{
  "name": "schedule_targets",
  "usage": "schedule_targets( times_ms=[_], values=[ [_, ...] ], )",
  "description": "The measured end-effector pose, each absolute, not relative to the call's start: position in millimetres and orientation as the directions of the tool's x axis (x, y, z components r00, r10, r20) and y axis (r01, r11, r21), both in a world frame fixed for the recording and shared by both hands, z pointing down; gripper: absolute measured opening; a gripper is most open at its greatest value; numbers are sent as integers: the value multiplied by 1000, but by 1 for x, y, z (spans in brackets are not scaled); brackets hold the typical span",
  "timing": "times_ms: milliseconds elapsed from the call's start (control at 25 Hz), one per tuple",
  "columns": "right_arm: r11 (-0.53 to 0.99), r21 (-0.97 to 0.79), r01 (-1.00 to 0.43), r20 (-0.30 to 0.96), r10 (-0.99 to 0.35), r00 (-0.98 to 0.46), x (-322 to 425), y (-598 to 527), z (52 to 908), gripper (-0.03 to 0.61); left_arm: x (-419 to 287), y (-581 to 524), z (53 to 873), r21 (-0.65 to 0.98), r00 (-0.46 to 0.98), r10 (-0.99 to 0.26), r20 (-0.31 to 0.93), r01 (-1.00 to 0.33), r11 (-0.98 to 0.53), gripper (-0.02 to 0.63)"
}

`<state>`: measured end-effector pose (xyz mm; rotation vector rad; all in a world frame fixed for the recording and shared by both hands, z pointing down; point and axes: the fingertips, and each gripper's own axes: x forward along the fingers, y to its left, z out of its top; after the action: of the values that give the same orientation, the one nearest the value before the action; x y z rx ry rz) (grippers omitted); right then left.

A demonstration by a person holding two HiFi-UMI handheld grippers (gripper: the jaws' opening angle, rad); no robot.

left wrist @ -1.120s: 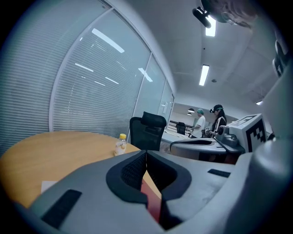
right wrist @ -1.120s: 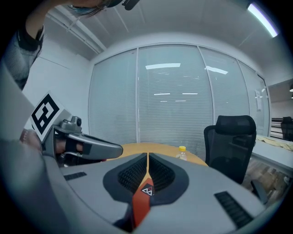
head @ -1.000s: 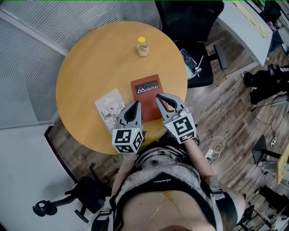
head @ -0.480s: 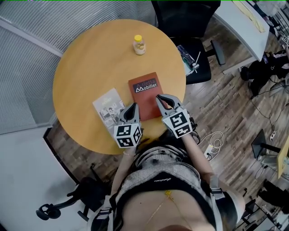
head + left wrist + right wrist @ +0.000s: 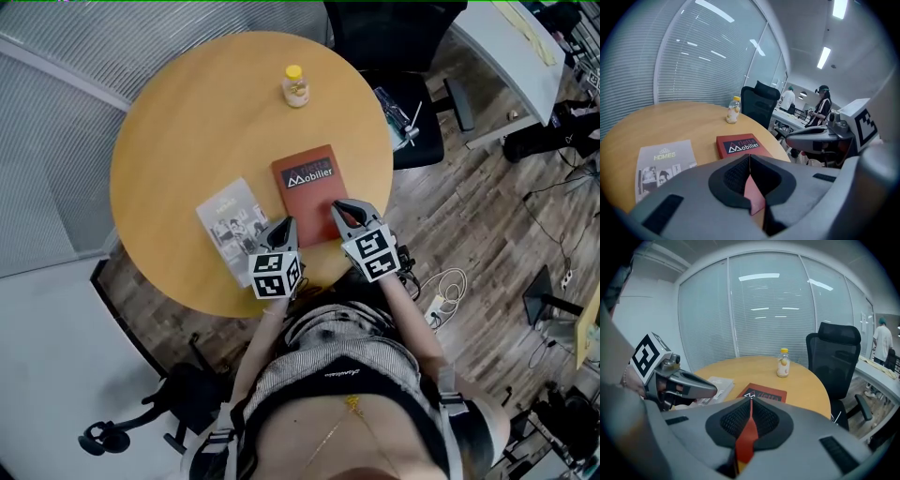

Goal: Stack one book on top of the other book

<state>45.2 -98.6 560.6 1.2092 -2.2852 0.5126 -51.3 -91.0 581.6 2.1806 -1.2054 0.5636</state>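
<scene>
Left tongs: shut tight, tips pressed together, nothing in them. From the head view they're low over the near part of the bench, nose right about where the near corners of the two books come close. Can't tell if they actually touch anything.
Right tongs: same deal, closed all the way and empty. They sit just beside the left pair, tip over the near right corner of the red book, pointing forward and down.
Flat red hardcover book with a dark title band: lying flat, roughly mid-bench on the person's side, title end away from the person. Nothing on top of it.
Thin grey book with a photo cover: flat on the bench just left of the red one and angled a bit. So they're side by side, not stacked, with a narrow strip of wood between them in the left gripper view.
Round light-wood bench: carries both books plus the bottle.
Small clear bottle with a yellow cap: upright at the far side, well apart from the books.
Black office chair: pulled up behind the far right edge.
Background: slatted glass wall behind the bench, wood-plank floor to the right.
</scene>
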Motion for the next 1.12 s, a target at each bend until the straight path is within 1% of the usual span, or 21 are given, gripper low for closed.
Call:
schedule_targets(
  times_ms=[240,520,680,840,1120],
  values=[
    [525,-103,-845,635,-619,-462,47,-94,582,26,-52,-83,605,271,502,-565,655,-854,-444,21],
    [515,-111,-850,671,-592,-446,50,-92,602,25,-54,-76,628,293,501,-524,689,-853,-432,21],
    [509,-124,-852,695,-568,-440,52,-89,611,26,-55,-75,633,336,517,-504,692,-848,-409,21],
    [484,-159,-860,708,-552,-441,57,-90,618,26,-57,-77,636,345,516,-493,701,-850,-399,21],
    [480,-172,-860,729,-526,-439,67,-95,630,28,-55,-81,649,415,532,-453,715,-845,-337,21]
  ],
)
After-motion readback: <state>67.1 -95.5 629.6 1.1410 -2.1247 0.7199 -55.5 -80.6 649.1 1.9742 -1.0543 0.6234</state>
